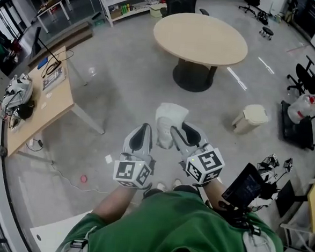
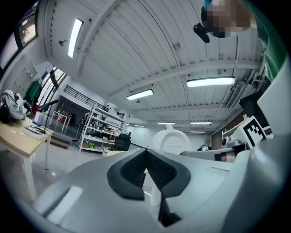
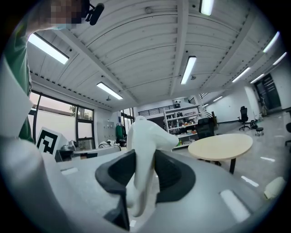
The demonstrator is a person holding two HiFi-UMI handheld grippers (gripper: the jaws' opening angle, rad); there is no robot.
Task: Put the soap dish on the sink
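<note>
Soap dish (image 1: 169, 117) in level right claw (image 1: 180, 130), left claw (image 1: 142, 130) close alongside

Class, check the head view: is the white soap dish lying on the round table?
No, the right gripper holds the soap dish in its jaws, short of the round table.

Green shirt (image 1: 167, 220); grey left gripper (image 1: 144, 127) and right gripper (image 1: 182, 129) carry marker cubes (image 1: 131, 172).
</note>
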